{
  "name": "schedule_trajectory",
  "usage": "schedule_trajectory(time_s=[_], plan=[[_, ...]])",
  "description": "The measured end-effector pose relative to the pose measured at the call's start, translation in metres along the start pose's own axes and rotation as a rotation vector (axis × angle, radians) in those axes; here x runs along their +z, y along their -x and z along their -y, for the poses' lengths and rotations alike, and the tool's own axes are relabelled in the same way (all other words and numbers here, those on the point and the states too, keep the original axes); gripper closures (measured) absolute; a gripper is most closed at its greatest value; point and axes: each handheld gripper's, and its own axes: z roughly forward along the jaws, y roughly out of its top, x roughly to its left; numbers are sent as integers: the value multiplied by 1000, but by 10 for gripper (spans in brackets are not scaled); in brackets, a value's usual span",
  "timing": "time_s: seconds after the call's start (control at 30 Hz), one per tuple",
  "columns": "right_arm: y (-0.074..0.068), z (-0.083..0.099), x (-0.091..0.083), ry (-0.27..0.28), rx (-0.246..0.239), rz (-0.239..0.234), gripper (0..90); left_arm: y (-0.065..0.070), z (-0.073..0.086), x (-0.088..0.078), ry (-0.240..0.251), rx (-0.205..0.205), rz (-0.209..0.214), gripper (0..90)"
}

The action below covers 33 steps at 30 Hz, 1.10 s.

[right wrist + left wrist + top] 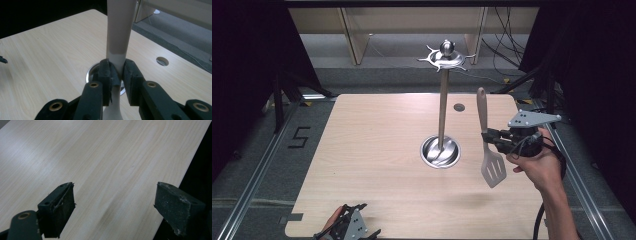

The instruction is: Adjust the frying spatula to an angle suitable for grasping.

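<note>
Beige plastic is what my right claw (117,72) has pinched between its pads right now: the neck of a slotted spatula (488,145), gripped just where the handle narrows toward the blade. I'm holding it upright off the desk (377,150), blade hanging down and handle end pointing up, over the right side of the board. My guess for why it's held that way: the hanging end needs to be on top if it's going onto the rack.

My left claw (113,205) is down at the near edge of the desk on the left, jaws spread wide with nothing between them, just bare wood grain underneath. It's basically parked out of the way, since this looks like a one-hand job.

A bit farther in, roughly mid-desk and to the left of the spatula, stands the metal utensil stand (441,100): round shiny base, tall thin pole, and a ring of little hooks at the top under a ball knob. No utensils hang on it that I can see. The spatula is near the pole but not touching it, and its top end sits lower than the hooks, so I reckon it needs lifting before it can be hung.

Beyond that there's a small round cable hole (459,107) near the far edge.
</note>
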Motion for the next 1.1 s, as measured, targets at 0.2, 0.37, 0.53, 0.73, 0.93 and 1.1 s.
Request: schedule_trajectory(time_s=[0.2,0.37,0.53,0.73,0.93,1.1], plan=[[1,-12,0,15,-27,-2,783,0,0,0,1,1,0,157],[-1,-22,-1,13,-31,-26,783,-1,0,-1,-7,11,6,157],[0,-29,0,23,-35,-16,783,0,0,0,2,1,2,157],[2,-38,4,34,-34,-28,783,-1,0,-1,-3,7,12,157],[4,-44,10,23,-21,-38,782,-1,0,-1,-6,8,10,157],[3,-47,14,1,-8,-36,783,0,0,0,3,1,-1,157]])
